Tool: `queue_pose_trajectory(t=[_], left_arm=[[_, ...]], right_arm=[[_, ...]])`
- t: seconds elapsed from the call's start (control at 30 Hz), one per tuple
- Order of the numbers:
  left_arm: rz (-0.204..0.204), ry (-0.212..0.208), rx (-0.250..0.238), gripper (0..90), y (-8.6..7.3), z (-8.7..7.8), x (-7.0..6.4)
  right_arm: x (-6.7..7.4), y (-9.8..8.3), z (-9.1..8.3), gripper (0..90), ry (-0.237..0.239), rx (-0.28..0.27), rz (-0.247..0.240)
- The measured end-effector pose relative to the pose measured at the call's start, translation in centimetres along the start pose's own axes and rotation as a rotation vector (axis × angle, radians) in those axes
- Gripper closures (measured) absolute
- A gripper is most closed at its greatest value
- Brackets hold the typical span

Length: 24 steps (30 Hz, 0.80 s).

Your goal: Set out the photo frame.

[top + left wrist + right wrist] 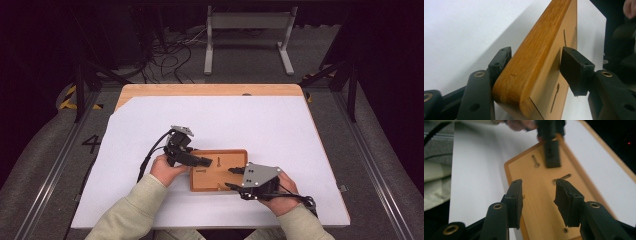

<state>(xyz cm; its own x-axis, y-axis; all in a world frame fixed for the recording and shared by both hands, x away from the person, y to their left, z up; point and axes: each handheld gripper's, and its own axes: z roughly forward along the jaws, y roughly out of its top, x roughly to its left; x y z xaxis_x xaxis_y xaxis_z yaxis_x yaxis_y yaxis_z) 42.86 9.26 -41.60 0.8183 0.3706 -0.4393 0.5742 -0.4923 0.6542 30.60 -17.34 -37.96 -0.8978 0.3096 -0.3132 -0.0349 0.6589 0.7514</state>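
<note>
Left gripper [534, 62] clamps wooden tray [218, 170] by left rim to steady it; right gripper [537, 195] open above tray, nothing between jaws

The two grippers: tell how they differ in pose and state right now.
The left gripper straddles the left rim of the wooden tray, one jaw outside and one inside; the right gripper has nothing between its jaws. The left gripper's pads sit against the rim; the right gripper's jaws stand apart above the tray floor. The left gripper points right across the tray, the right gripper left. Both have black jaws and are hand-held.
</note>
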Motion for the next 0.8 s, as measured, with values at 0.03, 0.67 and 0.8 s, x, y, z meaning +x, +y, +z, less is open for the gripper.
queue_pose_trajectory(t=[0.03, 0.67, 0.8], left_arm=[[0.000, 0.000, 0.000, 45.8, 0.0, 0.0, 0.0], [0.210, -0.020, -0.098, 64.7, -0.3, -2.2, -4.1], [0.253, 0.033, -0.118, 68.8, -0.4, -2.5, -4.8]], right_arm=[[-0.3, 0.1, -0.7, 57.1, -0.012, -0.015, 0.013], [-5.7, -3.8, -6.1, 56.3, -0.219, -0.158, 0.309], [-6.2, -4.5, -5.7, 56.3, -0.240, -0.141, 0.338]])
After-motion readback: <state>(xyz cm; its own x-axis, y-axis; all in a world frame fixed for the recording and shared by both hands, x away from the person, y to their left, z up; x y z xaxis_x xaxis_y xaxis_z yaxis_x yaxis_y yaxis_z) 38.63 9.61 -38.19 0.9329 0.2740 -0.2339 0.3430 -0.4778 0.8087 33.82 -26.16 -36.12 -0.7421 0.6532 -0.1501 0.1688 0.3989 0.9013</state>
